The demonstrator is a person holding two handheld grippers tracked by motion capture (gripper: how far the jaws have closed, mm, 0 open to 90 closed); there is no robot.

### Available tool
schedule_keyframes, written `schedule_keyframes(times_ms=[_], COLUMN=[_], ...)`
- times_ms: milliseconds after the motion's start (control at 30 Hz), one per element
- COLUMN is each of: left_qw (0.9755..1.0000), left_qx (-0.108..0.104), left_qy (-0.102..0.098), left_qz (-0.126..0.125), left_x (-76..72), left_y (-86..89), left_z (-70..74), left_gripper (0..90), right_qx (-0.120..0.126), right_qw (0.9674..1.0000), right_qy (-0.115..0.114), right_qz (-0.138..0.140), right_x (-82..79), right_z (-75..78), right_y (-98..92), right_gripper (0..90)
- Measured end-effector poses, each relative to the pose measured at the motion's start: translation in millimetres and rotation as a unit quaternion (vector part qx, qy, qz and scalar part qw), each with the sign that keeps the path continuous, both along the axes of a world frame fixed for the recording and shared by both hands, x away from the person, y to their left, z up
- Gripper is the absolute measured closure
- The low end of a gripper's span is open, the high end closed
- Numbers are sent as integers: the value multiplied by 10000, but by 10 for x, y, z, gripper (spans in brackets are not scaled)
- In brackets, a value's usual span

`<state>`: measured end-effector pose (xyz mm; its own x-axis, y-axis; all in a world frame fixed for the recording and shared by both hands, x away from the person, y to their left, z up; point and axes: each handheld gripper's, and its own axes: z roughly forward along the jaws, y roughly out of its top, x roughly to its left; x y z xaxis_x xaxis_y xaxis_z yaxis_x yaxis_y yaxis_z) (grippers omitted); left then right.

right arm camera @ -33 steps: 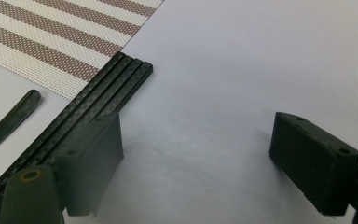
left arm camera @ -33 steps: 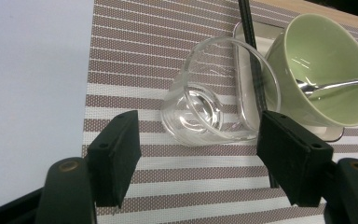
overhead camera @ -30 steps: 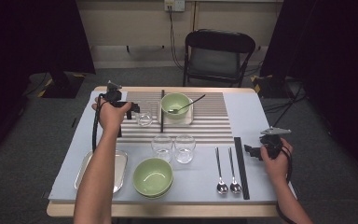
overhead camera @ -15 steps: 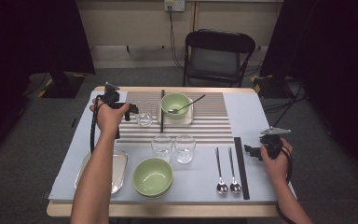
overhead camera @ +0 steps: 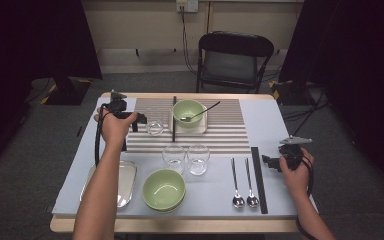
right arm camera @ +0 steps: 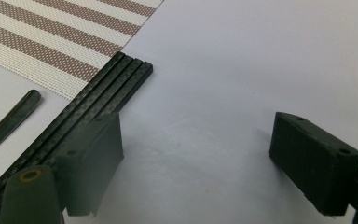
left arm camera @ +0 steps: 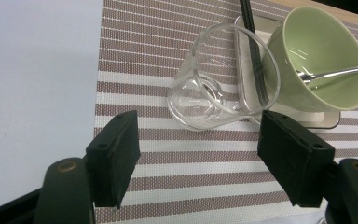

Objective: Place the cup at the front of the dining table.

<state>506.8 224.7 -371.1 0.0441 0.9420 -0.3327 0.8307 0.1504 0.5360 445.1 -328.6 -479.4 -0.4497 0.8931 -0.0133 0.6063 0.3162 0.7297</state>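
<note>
My left gripper (overhead camera: 139, 121) (left arm camera: 198, 135) hovers over the left part of the striped placemat (overhead camera: 220, 135), jaws open. A clear empty glass (overhead camera: 155, 127) (left arm camera: 214, 88) stands just beyond its fingertips, untouched. Behind the glass a green bowl (overhead camera: 188, 111) (left arm camera: 321, 56) with a spoon (left arm camera: 335, 73) in it sits on a small white dish (left arm camera: 307, 119). Black chopsticks (overhead camera: 174, 117) (left arm camera: 254, 51) lie beside the bowl. My right gripper (overhead camera: 269, 162) (right arm camera: 198, 135) hangs open over bare table at the right, with nothing between its jaws. A second pair of black chopsticks (overhead camera: 258, 180) (right arm camera: 98, 98) lies to its left.
Two more empty glasses (overhead camera: 174, 157) (overhead camera: 198, 159) stand at the mat's near edge. A second green bowl (overhead camera: 164, 189) and a metal tray (overhead camera: 125, 182) sit near the front left. Two spoons (overhead camera: 242, 182) lie left of the right chopsticks. A chair (overhead camera: 235, 60) stands behind the table.
</note>
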Motion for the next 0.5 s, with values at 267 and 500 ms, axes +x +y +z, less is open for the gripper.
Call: schedule_keyframes(times_ms=[267, 500], left_qw=[10000, 10000], left_qx=[-62, -57], left_qy=[-5, -4], left_qz=[8, -7], left_x=[-34, -66], left_y=[42, 72], left_z=[-30, -24], left_gripper=[287, 281], right_qx=[-1, -5], right_qw=[10000, 10000], right_qy=[-1, -2], right_qz=[0, 2], right_x=[0, 1], right_z=[0, 0], right_y=[0, 0], right_gripper=[161, 161])
